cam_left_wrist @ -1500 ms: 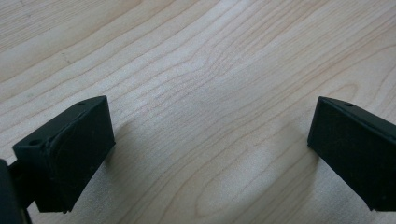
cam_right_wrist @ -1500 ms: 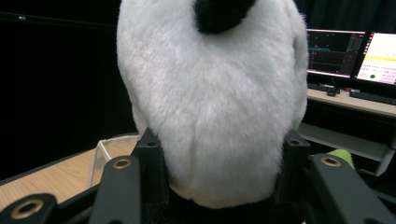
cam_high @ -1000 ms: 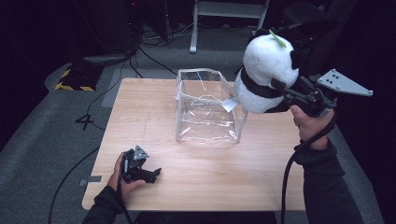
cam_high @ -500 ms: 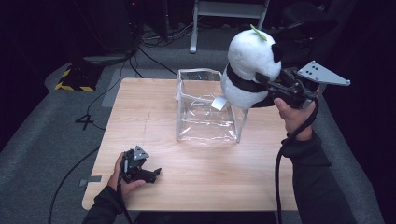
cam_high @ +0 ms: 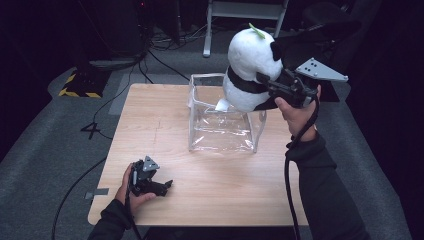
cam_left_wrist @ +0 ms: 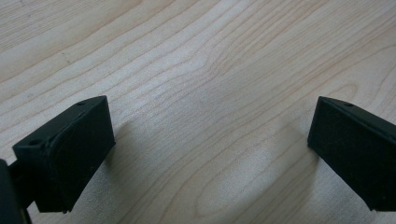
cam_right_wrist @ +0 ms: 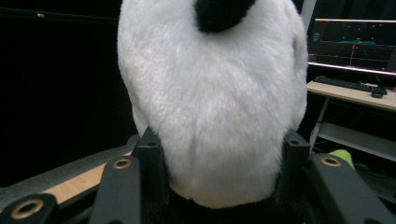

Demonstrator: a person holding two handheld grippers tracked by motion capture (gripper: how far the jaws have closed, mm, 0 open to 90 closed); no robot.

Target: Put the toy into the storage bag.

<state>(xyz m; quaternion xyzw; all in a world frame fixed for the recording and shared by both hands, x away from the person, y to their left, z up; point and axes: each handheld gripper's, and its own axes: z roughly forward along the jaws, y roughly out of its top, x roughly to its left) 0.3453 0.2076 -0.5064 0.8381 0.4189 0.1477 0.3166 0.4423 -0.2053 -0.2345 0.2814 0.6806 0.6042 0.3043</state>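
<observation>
Panda plush (cam_high: 249, 70), white with black ears and a black band around its middle, hangs in the air above the clear plastic box (cam_high: 220, 125), over the box's right rear corner, its lower end level with the rim. A small green tuft sticks out of the top of its head. The right gripper (cam_high: 280, 90) holds it from the side facing away from the box's left wall: in the right gripper view the two black jaws pinch the plush's white body (cam_right_wrist: 210, 107) from both sides, the fur bulging between them. The person's right hand grips the handle just right of the box, with the grey three-cornered plate on top and the cable hanging down along the sleeve.

The box stands open-topped on the wooden desk (cam_high: 150, 115), near its far edge. Well in front of the box and to its left, the left gripper (cam_high: 150, 180) lies on the desk in the person's left hand. In the left gripper view its jaws stand spread wide over bare wood (cam_left_wrist: 210, 93), with nothing between them.
</observation>
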